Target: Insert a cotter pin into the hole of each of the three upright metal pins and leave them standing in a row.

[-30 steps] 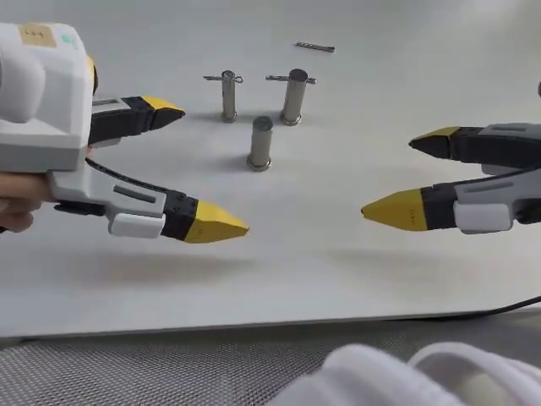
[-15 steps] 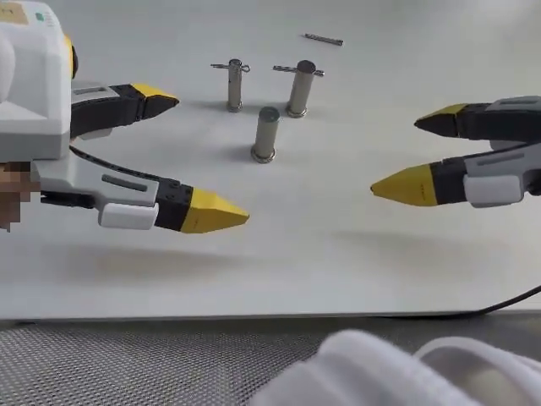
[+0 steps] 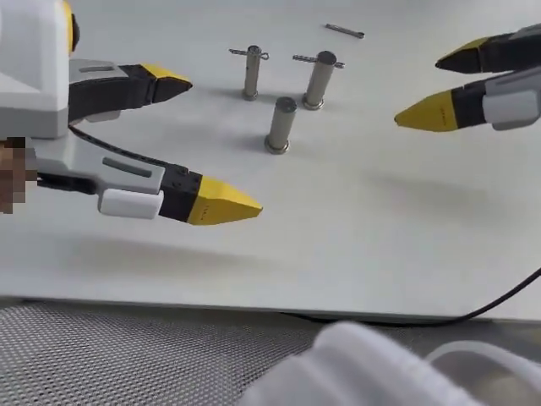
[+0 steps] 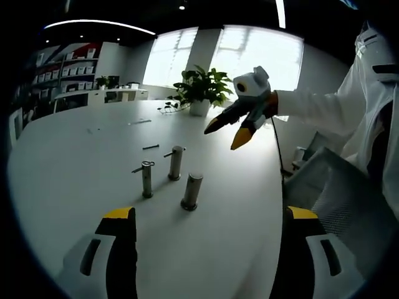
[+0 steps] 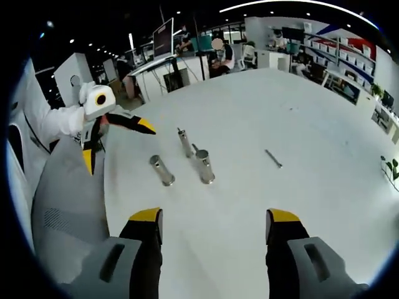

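Left gripper (image 3: 225, 145) and right gripper (image 3: 417, 92) are held spread and empty, flanking three upright pins (image 3: 281, 127) set well back from the table (image 3: 355, 228) edge.

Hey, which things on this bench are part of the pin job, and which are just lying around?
For the job: bare upright steel pin in front; rear left steel pin, cotter fitted; rear right steel pin, cotter fitted; loose thin metal cotter pin.
Lying about: black cable; green potted plant; grey mesh mat.
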The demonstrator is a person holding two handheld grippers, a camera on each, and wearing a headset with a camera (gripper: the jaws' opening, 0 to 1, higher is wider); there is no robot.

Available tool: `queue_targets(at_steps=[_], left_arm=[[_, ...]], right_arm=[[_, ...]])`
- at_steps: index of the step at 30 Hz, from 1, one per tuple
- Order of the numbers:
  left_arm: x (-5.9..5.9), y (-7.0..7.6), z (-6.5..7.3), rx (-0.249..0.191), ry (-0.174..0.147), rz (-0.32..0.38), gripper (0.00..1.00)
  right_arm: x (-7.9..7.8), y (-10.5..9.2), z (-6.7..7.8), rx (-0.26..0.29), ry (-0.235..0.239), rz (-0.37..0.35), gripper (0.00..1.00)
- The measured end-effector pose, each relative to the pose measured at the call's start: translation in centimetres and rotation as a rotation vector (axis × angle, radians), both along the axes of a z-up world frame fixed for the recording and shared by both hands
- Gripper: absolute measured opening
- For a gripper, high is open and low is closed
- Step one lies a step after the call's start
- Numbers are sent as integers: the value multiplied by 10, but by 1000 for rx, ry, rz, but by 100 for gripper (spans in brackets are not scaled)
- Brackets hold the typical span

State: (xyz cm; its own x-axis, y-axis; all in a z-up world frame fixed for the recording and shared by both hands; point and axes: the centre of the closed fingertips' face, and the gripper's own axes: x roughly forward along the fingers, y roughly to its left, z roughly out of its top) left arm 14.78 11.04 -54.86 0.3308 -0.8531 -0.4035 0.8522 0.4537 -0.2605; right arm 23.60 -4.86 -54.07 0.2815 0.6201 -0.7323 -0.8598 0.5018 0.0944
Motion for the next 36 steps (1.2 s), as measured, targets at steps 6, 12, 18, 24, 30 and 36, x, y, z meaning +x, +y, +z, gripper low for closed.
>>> queue_targets(at_steps=[6,12,18,24,30,36], left_arm=[[-4,1,-3,6,12,4,99],[-6,3,-4,-9,29,18,99],[-10,5,-5,-6,39,27,99],[-9,6,-5,-10,39,29,99],[-6,5,-4,-17,38,37,99],[-7,3,-4,-21,43,41,98]], right_arm=[[24,4,1,-26,-5,57,64],[44,6,-3,-82,-18,114,64],[68,10,-6,-108,-31,142,60],[92,12,-8,-164,-58,188,56],[117,10,-18,-288,-123,294,35],[130,23,-29,-244,-94,296,28]])
